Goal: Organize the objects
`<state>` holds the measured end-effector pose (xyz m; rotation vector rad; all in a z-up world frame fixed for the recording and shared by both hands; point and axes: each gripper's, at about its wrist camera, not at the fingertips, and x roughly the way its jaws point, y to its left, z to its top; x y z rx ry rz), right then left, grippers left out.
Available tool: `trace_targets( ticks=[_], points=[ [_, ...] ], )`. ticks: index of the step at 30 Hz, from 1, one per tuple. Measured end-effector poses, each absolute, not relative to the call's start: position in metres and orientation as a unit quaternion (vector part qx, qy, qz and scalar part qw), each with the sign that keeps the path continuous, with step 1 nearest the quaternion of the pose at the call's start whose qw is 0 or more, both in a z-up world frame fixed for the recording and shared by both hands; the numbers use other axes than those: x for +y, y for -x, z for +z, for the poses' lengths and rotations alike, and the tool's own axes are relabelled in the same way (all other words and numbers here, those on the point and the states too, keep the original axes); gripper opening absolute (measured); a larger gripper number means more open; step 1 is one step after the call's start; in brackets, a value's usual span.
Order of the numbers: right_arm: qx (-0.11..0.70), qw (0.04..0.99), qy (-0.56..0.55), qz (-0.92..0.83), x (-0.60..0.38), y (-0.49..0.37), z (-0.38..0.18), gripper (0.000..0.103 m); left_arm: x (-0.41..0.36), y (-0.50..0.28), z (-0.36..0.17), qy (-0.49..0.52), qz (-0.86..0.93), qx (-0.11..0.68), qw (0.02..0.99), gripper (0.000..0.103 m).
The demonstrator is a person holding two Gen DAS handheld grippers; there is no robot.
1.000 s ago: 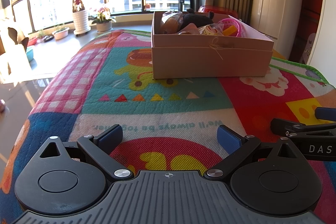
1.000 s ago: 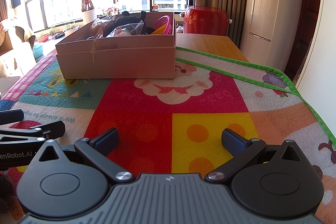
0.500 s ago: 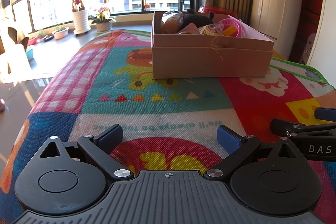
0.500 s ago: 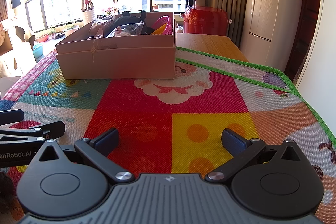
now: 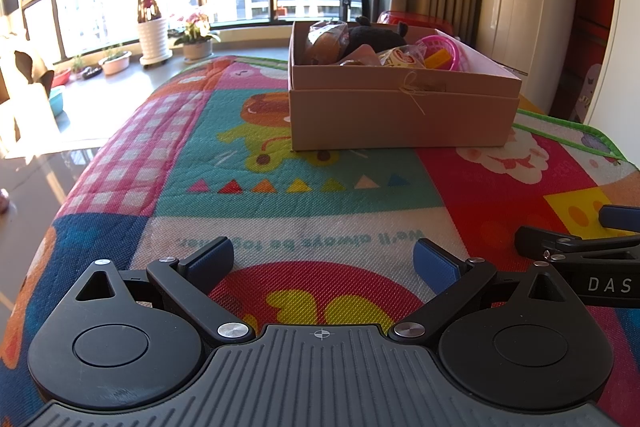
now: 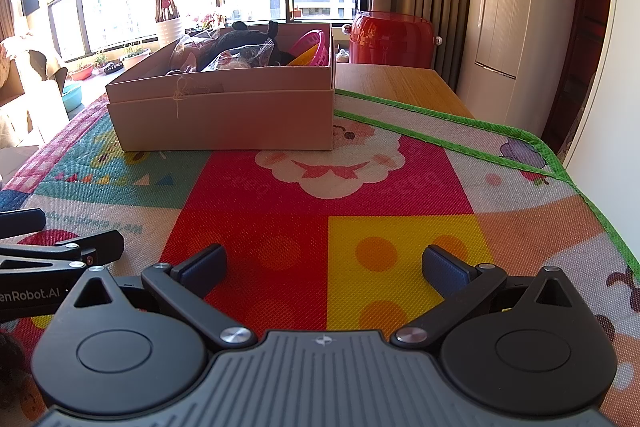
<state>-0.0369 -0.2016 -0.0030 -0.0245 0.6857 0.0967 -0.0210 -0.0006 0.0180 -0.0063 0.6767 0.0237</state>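
Grippers both low over the printed play mat [image 5: 304,187], side by side: left gripper [image 5: 324,259] has its blue pads spread wide with only mat between them; right gripper [image 6: 326,263] same, jaws wide apart and gripping nothing. Each one clips the other's view: right gripper's fingers poke in at 3 o'clock of the left wrist view, cut off by the frame edge; left gripper's fingers show at 9 o'clock of the right wrist view. Cardboard box [image 5: 400,115] sits on the mat at 12 o'clock from both, well apart from the pads, open top, a loose bit of string hanging on its near wall. Contents heaped above the rim: clear plastic bags [image 6: 240,57] with something brownish inside, a black plush item [image 5: 376,37] toward the back, a pink plastic basket [image 6: 310,43] with a yellow piece [image 5: 438,61] against it at the right end. Near wall hides everything below the rim, so lower contents can't be read; bag contents too glary to identify. Beyond the box, a red pot [image 6: 390,41] on bare wooden table [image 6: 400,85], half hidden behind the box in the left wrist view. Potted plants [image 5: 154,35] at the window, blown out by backlight.
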Motion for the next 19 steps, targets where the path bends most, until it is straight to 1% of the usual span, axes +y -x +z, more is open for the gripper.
trace_targets(
  ticks=[19],
  points=[
    [0.336,0.941,0.012,0.047,-0.2015,0.0370,-0.0030,0.103,0.0012,0.0208,0.0181,0.003,0.008,0.333,0.943,0.101]
  ],
)
